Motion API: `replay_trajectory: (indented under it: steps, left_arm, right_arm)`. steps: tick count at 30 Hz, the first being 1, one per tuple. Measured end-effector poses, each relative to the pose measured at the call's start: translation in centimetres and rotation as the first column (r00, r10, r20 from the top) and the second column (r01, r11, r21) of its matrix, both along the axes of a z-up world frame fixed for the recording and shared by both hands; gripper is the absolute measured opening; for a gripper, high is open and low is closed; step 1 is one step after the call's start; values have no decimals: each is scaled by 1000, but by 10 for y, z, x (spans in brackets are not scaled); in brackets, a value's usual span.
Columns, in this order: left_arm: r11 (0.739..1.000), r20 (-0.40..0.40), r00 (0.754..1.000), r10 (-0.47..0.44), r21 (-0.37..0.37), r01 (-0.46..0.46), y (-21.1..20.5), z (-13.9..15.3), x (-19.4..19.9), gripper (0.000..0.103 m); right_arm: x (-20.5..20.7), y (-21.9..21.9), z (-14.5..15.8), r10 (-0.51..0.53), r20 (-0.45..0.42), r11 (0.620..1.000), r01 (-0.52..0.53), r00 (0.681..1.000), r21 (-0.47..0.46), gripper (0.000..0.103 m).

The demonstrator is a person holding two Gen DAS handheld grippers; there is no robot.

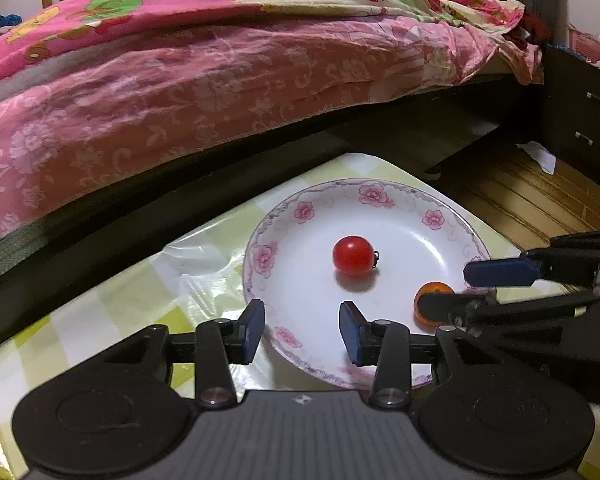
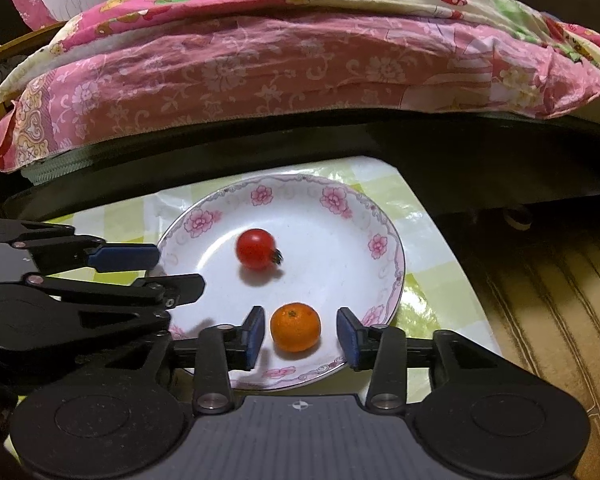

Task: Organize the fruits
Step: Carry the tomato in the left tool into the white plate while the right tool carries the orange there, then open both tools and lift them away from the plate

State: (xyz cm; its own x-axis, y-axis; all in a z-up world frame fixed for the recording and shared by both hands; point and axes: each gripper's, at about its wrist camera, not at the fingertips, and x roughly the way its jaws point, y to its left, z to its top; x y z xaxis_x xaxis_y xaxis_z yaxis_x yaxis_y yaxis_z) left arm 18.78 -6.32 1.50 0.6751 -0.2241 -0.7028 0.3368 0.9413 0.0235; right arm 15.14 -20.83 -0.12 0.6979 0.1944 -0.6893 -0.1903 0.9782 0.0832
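Mandarin (image 2: 295, 327) sits between my right gripper (image 2: 302, 336)'s spread fingers, untouched, on the floral plate (image 2: 332, 216); my left wrist camera shows only part of it. Cherry tomato (image 1: 353, 255) lies mid-plate beyond my left gripper (image 1: 302, 330), parted and empty.

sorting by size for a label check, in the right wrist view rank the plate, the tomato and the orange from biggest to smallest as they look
1. plate, by far the largest.
2. orange.
3. tomato.
The orange looks only slightly bigger than the tomato and sits nearer the camera, so their order is unsure.
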Motion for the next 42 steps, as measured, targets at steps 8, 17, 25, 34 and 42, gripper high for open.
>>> replay_trajectory:
  steps: [8,17,25,34,42]
  left_arm:
    - [1000,7,1000,-9,13,9,10,11,-20,49]
    - [1000,17,1000,3,15,-3,24,23,-50,49]
    - [1000,-2,1000,23,-2,-23,36,21,-83,50]
    - [996,-11,997,82,29,-81,47,22,-109,50]
    - [993,-1,995,101,54,-100,56,27,-121,50]
  right_arm:
    - [-2,-15,21,-38,43,997,35,998,67,40]
    - [-19,-19,31,-62,48,994,57,997,91,40]
    - [-49,-1,36,-44,20,994,41,999,101,40]
    - [-85,28,36,28,-15,996,-27,999,80,40]
    - [-98,32,36,45,-20,998,-44,999,55,40]
